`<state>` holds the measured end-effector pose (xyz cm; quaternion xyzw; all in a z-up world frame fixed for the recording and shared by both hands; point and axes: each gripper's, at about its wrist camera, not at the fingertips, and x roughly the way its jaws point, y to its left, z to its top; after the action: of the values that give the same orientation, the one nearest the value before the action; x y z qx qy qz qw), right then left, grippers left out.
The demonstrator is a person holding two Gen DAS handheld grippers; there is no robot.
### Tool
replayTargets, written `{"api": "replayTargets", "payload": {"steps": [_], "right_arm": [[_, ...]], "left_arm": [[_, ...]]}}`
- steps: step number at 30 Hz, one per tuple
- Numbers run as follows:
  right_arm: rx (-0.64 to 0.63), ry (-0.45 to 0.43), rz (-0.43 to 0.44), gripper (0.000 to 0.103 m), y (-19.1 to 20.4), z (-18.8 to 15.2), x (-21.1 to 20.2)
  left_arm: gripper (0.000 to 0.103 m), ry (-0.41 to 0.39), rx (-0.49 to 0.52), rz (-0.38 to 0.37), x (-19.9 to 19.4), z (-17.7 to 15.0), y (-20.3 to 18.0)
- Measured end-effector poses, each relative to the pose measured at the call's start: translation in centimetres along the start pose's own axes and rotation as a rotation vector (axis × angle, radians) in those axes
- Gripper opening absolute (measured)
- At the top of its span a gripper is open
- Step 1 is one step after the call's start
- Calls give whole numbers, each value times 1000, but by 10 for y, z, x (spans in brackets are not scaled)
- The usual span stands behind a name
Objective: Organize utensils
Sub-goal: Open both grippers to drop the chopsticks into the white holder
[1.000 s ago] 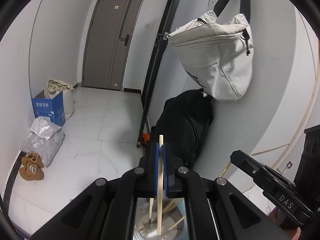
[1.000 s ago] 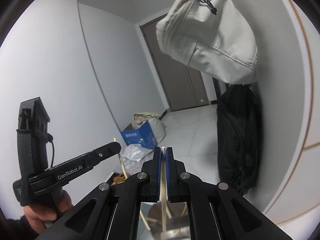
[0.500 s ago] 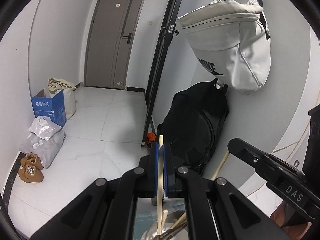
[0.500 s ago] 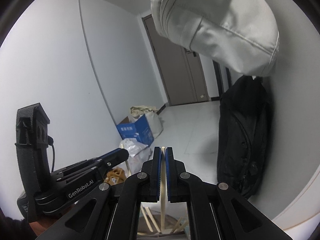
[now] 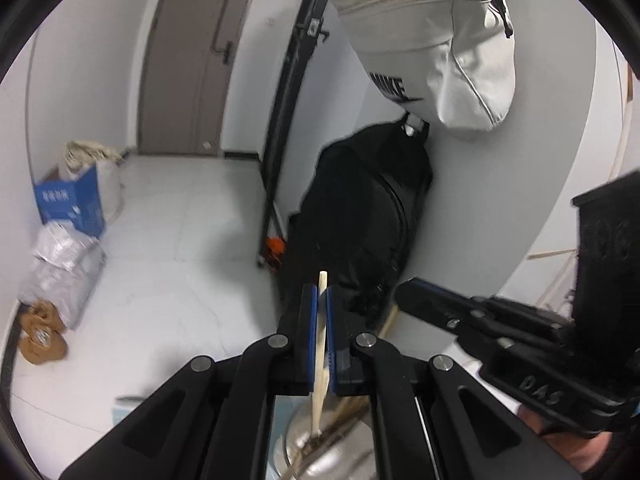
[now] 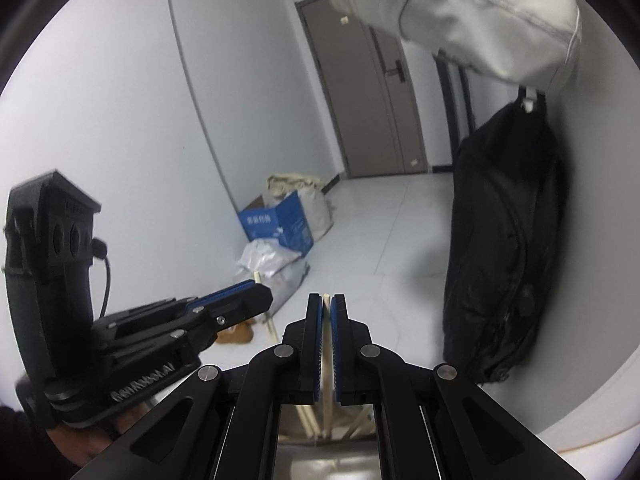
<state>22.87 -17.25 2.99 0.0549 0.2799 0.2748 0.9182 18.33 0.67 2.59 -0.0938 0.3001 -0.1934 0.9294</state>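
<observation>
My left gripper is shut on a pale wooden chopstick that stands upright, its lower end inside a shiny metal holder with several other chopsticks. My right gripper is shut on another wooden chopstick, also upright over the metal holder. The right gripper shows in the left wrist view just right of the left one, with its chopstick below it. The left gripper shows in the right wrist view at lower left, with its chopstick tip above it.
A white bag hangs on the wall above a black backpack. A blue box, plastic sacks and brown slippers lie on the white floor at left. A grey door is at the back.
Both grippers have lowered and tilted down with their chopsticks toward the metal holder. They have also come closer together.
</observation>
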Motion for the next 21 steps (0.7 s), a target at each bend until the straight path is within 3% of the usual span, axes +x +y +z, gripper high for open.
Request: {"api": "replayTargets", "payload": {"steps": [11, 13, 14, 15, 16, 19, 20, 21], "right_arm": [[70, 117, 49, 7, -3, -37, 12], [42, 102, 35, 15, 2, -39, 5], [34, 98, 29, 23, 4, -40, 1], [40, 97, 30, 30, 5, -41, -1], [55, 95, 34, 31, 4, -42, -4], [95, 76, 34, 36, 1, -44, -17], [109, 63, 39, 41, 0, -44, -23], [119, 48, 46, 47, 0, -44, -28]], "left_arm": [[3, 163, -91, -179, -4, -9, 15], [4, 157, -79, -168, -9, -9, 12], [4, 157, -80, -183, -11, -9, 11], [7, 163, -91, -191, -13, -8, 10], [11, 162, -99, -173, -15, -7, 10], [33, 141, -124, -172, -25, -6, 11], [47, 137, -129, -173, -30, -7, 13], [52, 118, -134, -169, -37, -7, 12]]}}
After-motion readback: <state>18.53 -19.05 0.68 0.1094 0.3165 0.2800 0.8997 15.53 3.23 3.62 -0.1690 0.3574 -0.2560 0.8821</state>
